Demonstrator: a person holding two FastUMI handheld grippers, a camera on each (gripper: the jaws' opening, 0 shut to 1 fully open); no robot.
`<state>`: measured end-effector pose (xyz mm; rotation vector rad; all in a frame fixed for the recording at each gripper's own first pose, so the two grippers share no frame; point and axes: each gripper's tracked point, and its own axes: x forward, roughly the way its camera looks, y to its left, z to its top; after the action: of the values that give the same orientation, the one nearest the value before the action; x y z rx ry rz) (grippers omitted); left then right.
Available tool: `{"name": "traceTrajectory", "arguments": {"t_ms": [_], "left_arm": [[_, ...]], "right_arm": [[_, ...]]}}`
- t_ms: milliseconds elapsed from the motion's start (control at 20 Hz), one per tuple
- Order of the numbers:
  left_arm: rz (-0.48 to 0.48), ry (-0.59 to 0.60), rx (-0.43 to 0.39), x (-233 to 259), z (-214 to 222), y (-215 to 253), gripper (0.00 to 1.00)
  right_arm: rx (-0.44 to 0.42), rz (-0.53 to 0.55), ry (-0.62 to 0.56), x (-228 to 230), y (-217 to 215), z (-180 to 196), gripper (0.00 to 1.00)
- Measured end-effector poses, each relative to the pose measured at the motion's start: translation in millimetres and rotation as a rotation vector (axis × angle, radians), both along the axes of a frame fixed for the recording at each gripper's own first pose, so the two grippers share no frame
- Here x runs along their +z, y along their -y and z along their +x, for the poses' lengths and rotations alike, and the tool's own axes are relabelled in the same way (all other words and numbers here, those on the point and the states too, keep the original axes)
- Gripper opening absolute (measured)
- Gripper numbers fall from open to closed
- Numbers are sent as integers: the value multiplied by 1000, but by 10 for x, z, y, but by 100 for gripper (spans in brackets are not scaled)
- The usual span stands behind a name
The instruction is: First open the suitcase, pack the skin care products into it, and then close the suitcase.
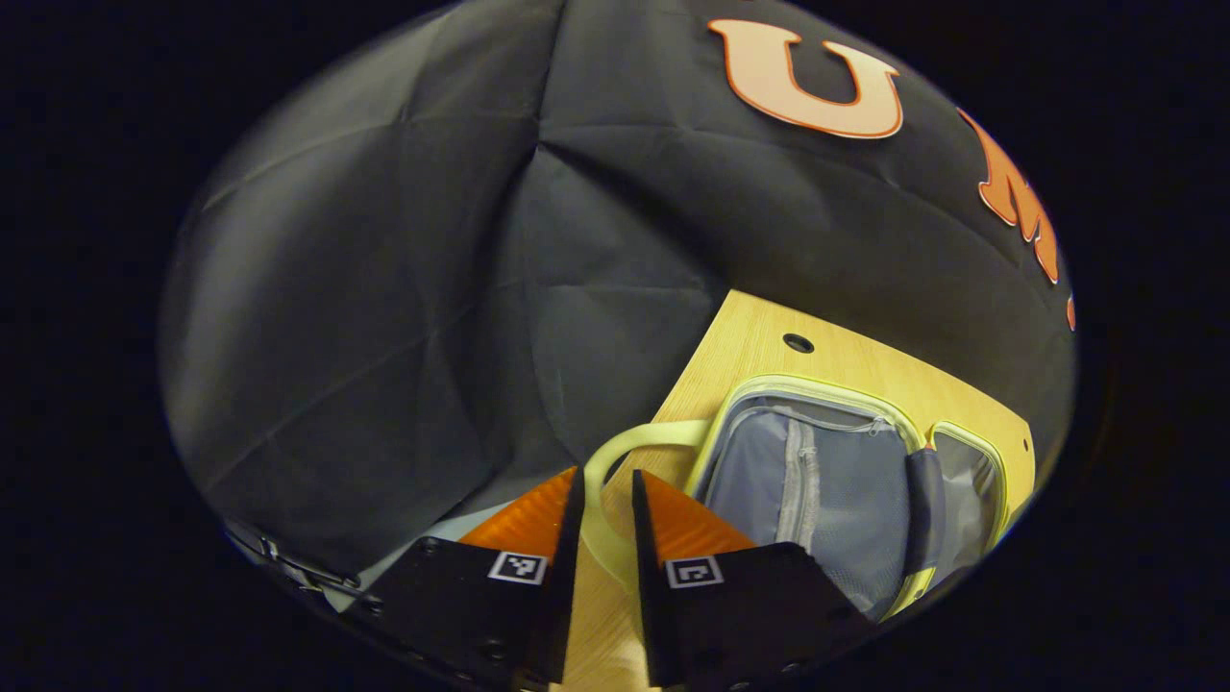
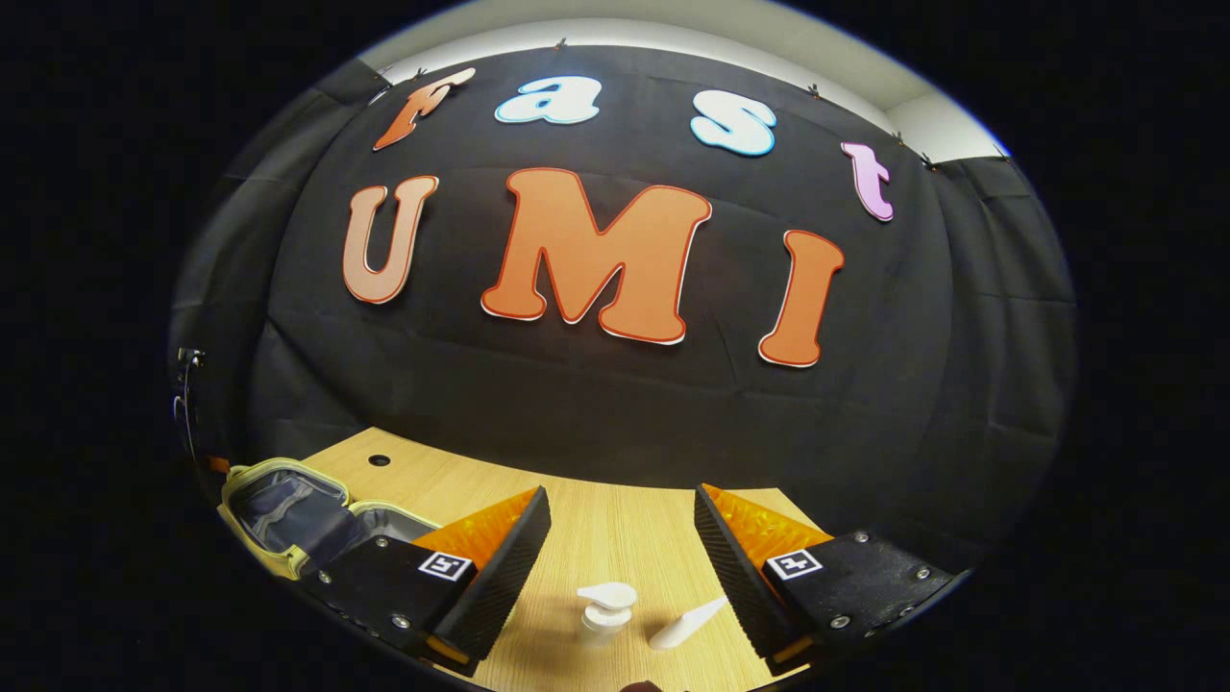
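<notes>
The suitcase (image 1: 826, 481) lies open on the wooden table (image 1: 759, 336), showing a grey lining with a zipped mesh pocket and a pale yellow-green rim. Its pale loop handle (image 1: 615, 457) runs back between the fingers of my left gripper (image 1: 605, 490), which is shut on it near the table's corner. In the right gripper view the open suitcase (image 2: 279, 505) sits at the far left. My right gripper (image 2: 623, 509) stands open above the table, with a clear pump bottle with a white head (image 2: 603, 604) and a white tube (image 2: 687, 623) lying below between its fingers.
The booth's black cloth wall rises close behind the table (image 2: 615, 519). A round cable hole (image 1: 798, 343) lies in the tabletop beyond the suitcase. The table's left edge runs just beside my left gripper, with pale floor (image 1: 432, 543) below it.
</notes>
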<state>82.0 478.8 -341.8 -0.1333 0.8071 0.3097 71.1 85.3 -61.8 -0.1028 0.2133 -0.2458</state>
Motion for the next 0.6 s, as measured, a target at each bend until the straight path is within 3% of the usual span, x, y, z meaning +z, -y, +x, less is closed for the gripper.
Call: {"name": "traceTrajectory", "arguments": {"t_ms": [50,100,200,250,300,600], "left_arm": [[21,27,-21,165,9,108,41],[34,55,-48,311,52,225,43],[71,122,-111,725,103,588,56],[93,143,-154,853,142,796,75],[115,168,-190,1037,162,965,81],[141,274,-377,1587,231,2141,84]], "right_arm": [[-2,6,0,-12,33,-4,95],[-2,13,4,-19,66,-19,95],[-3,23,8,-48,152,-61,96],[-3,27,8,-82,206,-83,95],[3,34,6,-112,255,-99,96],[37,22,-3,-227,601,-247,96]]}}
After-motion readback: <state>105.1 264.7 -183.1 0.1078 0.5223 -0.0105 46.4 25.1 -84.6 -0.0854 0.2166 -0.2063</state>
